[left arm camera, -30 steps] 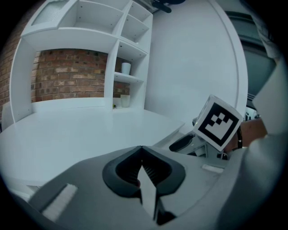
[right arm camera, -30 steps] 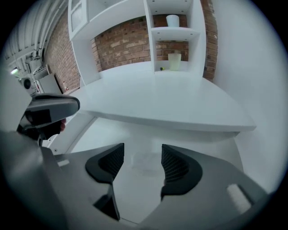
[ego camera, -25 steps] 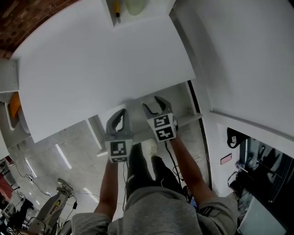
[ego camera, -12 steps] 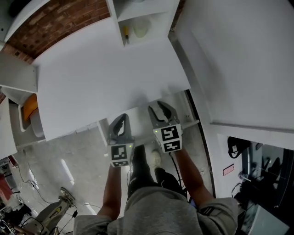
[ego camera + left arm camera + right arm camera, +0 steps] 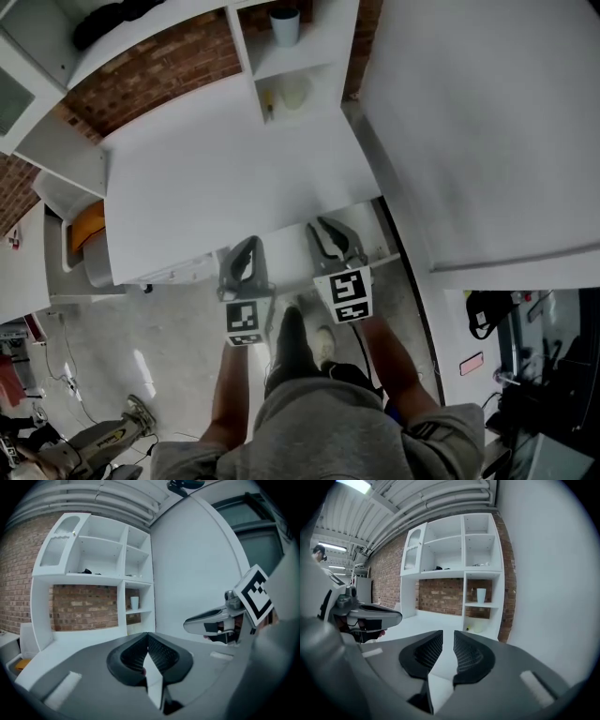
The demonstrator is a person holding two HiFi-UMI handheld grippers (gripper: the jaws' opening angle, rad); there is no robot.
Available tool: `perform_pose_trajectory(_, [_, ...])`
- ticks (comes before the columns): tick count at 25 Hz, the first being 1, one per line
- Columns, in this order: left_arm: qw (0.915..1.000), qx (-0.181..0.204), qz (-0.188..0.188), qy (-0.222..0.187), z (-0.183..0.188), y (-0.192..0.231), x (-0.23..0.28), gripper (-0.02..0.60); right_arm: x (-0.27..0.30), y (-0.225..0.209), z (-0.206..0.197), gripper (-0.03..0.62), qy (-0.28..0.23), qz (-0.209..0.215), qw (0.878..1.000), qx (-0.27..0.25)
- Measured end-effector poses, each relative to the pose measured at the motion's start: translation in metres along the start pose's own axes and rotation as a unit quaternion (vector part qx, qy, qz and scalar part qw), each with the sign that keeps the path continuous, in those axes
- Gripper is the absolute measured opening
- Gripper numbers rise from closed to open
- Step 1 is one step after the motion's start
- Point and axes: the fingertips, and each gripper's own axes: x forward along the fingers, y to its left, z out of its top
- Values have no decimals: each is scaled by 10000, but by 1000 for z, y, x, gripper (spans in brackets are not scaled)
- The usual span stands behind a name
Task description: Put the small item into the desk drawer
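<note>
Both grippers hover side by side over the front edge of the white desk [image 5: 216, 178]. My left gripper [image 5: 247, 247] is shut, its black tips meeting with nothing between them [image 5: 146, 638]. The jaws of my right gripper [image 5: 324, 231] are closing; a narrow gap remains and holds nothing [image 5: 448, 638]. Each gripper shows in the other's view: the right gripper [image 5: 213, 619] and the left gripper [image 5: 370, 613]. A pale yellowish small item [image 5: 292, 92] lies in the low shelf cubby, beside a thin yellow stick [image 5: 269, 111]. A white frame [image 5: 380, 255] shows under the desk edge; whether it is the drawer I cannot tell.
A white shelf unit [image 5: 319, 42] stands at the desk's back against a brick wall [image 5: 159, 75], with a pale cup [image 5: 285, 25] on it. A white wall panel [image 5: 487, 141] fills the right. An orange-topped bin [image 5: 86, 225] sits left of the desk.
The head view has tilted up, bringing the shelf and cup into sight. Both grippers have drawn back toward the desk's front edge. The right gripper's jaws have narrowed from wide apart.
</note>
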Motion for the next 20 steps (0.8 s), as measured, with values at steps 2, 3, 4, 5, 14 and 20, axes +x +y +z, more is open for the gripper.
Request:
perform_pose_trajectory(2, [9999, 38, 31, -127, 15, -5, -10, 12, -15, 2, 11, 61, -154, -26, 9999, -2])
perform_pose_trajectory(3, [9998, 55, 41, -182, 21, -8, -16, 12, -22, 3, 16, 49, -222, -36, 9997, -2])
perform_pose_trajectory(4, [9997, 77, 55, -229, 27, -11, -22, 12, -30, 5, 20, 40, -289, -45, 9996, 4])
perform_pose_trajectory(5, [9996, 99, 76, -270, 32, -13, -28, 12, -38, 6, 23, 34, -354, -56, 9994, 17])
perform_pose_trajectory(14, [9988, 143, 254, -396, 47, -41, -80, 12, -99, 17, 24, 3, -554, -22, 9985, -45])
perform_pose_trajectory(20, [9982, 226, 329, -438, 48, -58, -112, 12, -133, 25, 14, 3, -604, 28, 9982, -56])
